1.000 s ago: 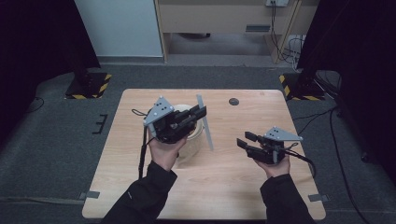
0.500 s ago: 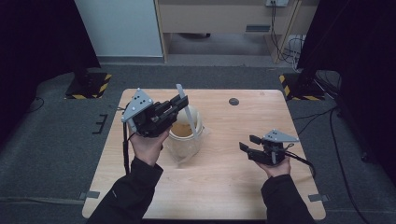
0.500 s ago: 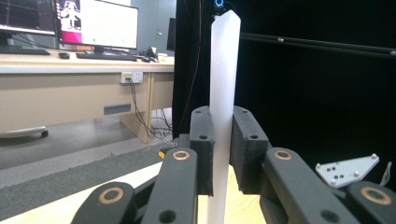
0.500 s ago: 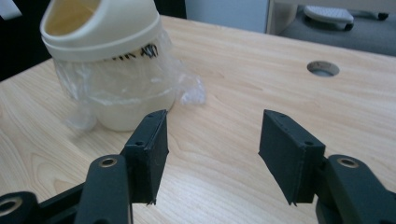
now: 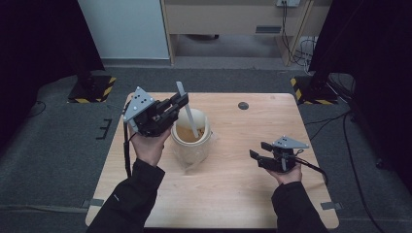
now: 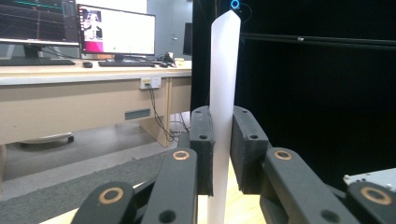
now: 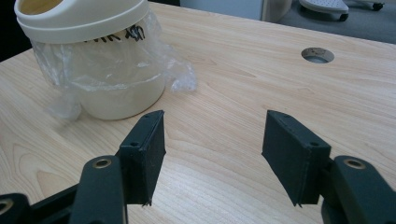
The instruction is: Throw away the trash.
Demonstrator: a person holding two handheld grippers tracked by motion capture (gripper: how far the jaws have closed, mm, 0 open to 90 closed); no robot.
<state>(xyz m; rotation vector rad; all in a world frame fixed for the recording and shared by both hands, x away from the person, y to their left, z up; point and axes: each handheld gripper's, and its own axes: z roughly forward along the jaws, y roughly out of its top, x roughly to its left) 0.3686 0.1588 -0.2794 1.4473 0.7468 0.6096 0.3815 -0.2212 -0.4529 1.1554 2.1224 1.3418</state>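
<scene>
Near edge of bench [image 5: 218,204]: person's two forearms in dark sleeves come in from below. Right claw [image 5: 262,151] held low over bench at right, jaws wide apart, nothing between them; right gripper view shows bare wood between the jaws and the tub [image 7: 93,60] off to upper left. Left claw [image 5: 180,103] raised at left-centre, jaws clamped on a thin white flat stick [image 5: 187,109]; left gripper view has the stick [image 6: 223,93] running up between both jaws, roughly upright, top end well above them. Stick's lower end goes down into the tub [image 5: 192,141], a cream round tub mid-bench w/ brownish stuff inside; can't tell if tip touches it. Clear plastic wrap [image 7: 116,70] bunched around tub under its rim, some dark handwriting on the wrap, unreadable. Further back on bench: small round hole [image 5: 243,105] near far edge, right of centre. Beyond bench: grey carpet, yellow/black striped bases [image 5: 92,87] both sides, wooden desk [image 5: 233,19] at back. Left gripper view bg: desk w/ monitors [image 6: 116,30].
</scene>
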